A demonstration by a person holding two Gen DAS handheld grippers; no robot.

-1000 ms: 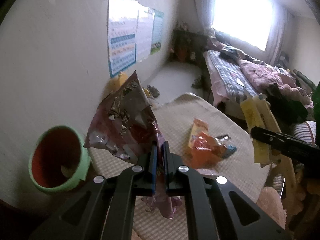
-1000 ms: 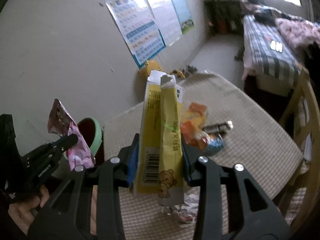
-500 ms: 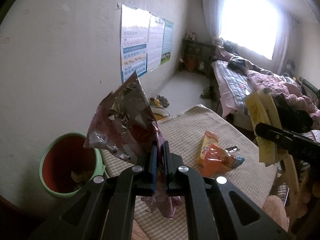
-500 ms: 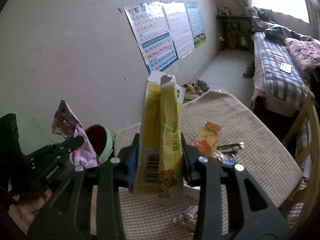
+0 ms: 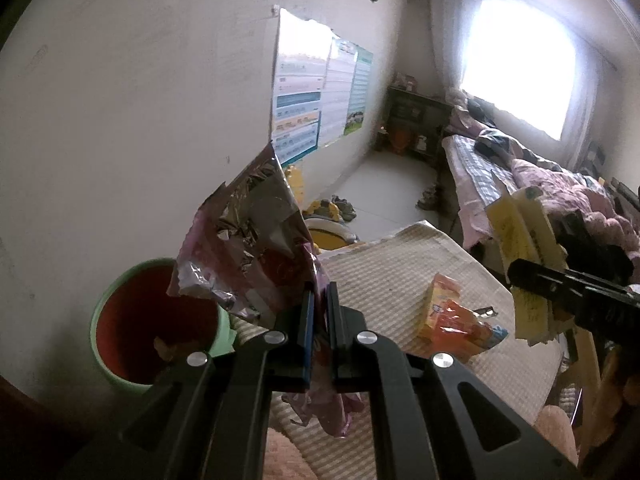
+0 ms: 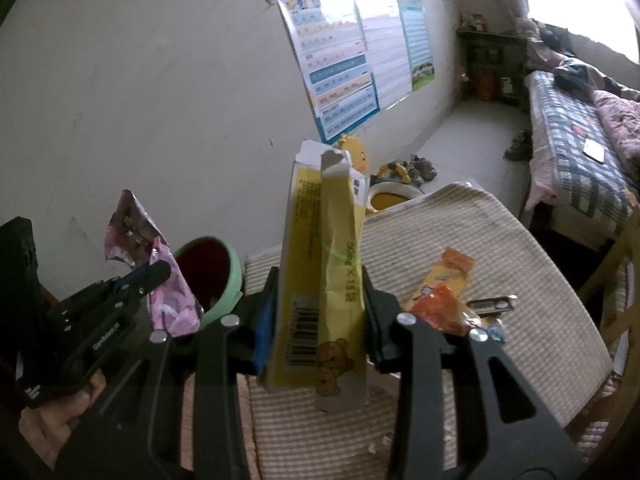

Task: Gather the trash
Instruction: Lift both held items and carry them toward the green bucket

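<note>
While both tools hang above the table (image 6: 500,240):
Left gripper (image 5: 319,316): clenched on pink foil wrapper (image 5: 248,256), beside the green bin (image 5: 120,376).
Right gripper (image 6: 320,300): clamping yellow carton (image 6: 320,264) upright.
Table: orange packets (image 6: 444,296) lying loose.

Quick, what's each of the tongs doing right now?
Left tongs: closed on the pink foil wrapper.
Right tongs: closed on the yellow carton.
</note>
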